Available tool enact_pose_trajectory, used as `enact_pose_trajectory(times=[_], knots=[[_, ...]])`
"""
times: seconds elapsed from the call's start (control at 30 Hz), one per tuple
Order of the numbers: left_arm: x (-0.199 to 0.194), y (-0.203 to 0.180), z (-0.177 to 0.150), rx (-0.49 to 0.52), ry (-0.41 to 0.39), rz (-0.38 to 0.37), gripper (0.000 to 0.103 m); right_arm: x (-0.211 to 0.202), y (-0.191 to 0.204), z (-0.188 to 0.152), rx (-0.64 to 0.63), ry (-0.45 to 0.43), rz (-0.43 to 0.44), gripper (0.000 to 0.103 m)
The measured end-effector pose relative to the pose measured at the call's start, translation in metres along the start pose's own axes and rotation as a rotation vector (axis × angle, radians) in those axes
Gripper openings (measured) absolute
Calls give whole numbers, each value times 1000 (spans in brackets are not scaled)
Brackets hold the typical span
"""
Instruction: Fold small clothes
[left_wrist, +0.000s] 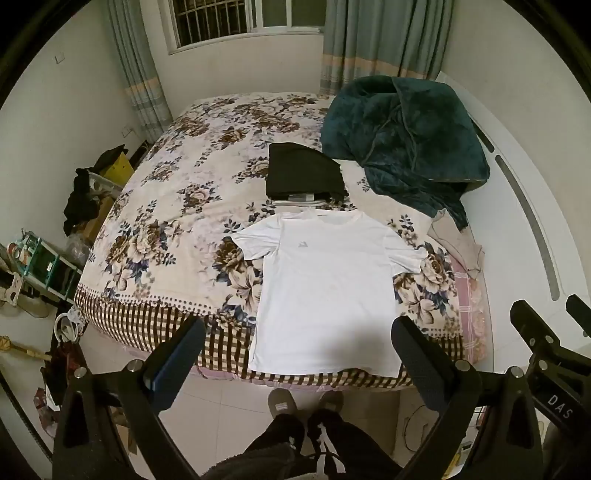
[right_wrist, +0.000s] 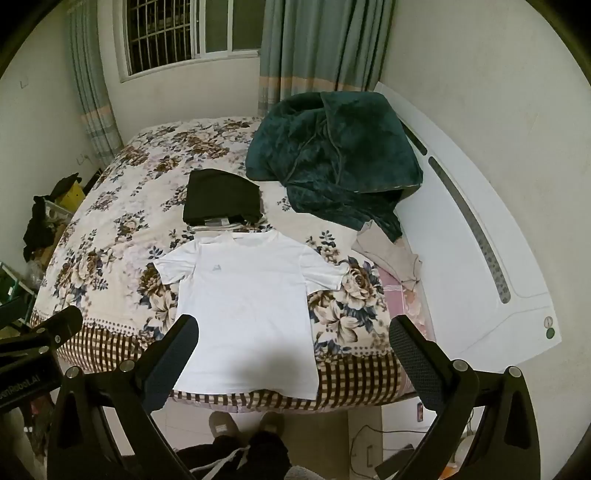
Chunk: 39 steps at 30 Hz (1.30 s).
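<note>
Both the left gripper (left_wrist: 299, 354) and right gripper (right_wrist: 293, 350) hover wide open and empty above the white T-shirt (left_wrist: 325, 288), spread flat at the bed (left_wrist: 166, 206) edge, soft, light and limp, best pinched at hem corners or sleeves.

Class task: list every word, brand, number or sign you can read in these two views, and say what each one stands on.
"DAS" – white letters on the black gripper body at the right edge of the left wrist view.
"...Robot.AI" – partly cut off, on the black gripper body at the left edge of the right wrist view.
Small grey logo on the flat white T-shirt: a mark, no readable letters.
Grey slipper labels: blurred.
</note>
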<state>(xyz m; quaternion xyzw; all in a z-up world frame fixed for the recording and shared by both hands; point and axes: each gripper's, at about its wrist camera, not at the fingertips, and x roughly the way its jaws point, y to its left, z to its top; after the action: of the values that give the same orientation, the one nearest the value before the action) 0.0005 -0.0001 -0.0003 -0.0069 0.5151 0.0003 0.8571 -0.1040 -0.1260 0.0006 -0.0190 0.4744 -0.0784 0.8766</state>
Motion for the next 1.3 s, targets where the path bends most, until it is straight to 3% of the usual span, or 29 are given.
enact_pose_trajectory(times=[1.3], knots=[[-6,2,8,-4,-20,-6,103,0,1,13,-6,-11,-3,103]])
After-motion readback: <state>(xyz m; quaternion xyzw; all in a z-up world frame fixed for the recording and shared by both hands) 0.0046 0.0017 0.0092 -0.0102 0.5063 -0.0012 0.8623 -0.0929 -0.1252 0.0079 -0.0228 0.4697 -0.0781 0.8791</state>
